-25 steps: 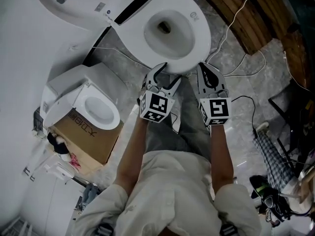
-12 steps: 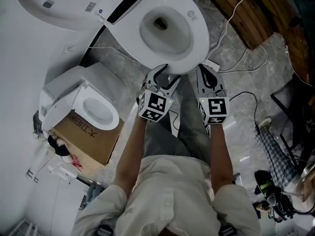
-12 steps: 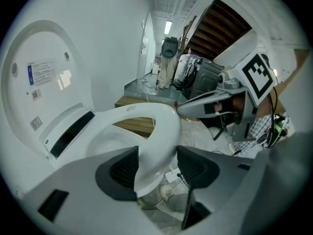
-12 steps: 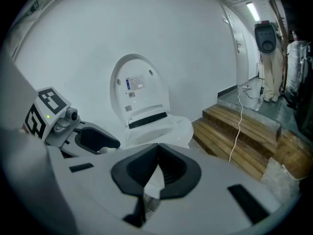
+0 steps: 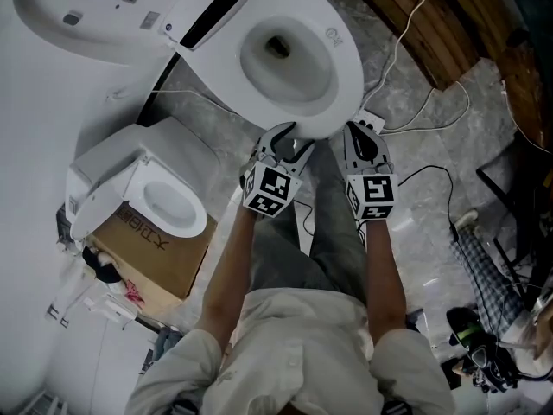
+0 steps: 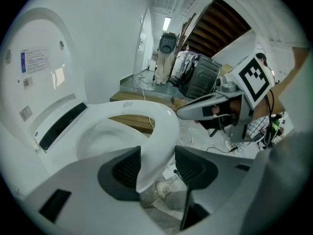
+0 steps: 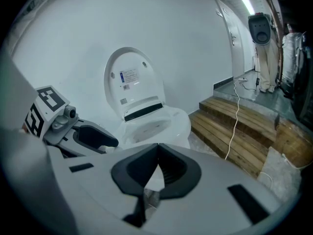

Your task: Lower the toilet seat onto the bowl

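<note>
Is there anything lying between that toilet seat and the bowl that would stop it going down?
Nothing visible does. The toilet seat lies low over the bowl, nothing rests in the bowl's opening, and the lid stands raised behind it. Under the seat's rim I cannot see.

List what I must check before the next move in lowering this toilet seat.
1. Seat between the left gripper fingers: ok.
2. Both fingers pressing the seat: not ok. A gap shows on one side, though the jaws have just been closing.
3. Right gripper shut and empty, clear of the seat: ok.
4. Seat resting on the bowl: cannot tell.
5. Lid raised, out of the seat's way: ok.
</note>
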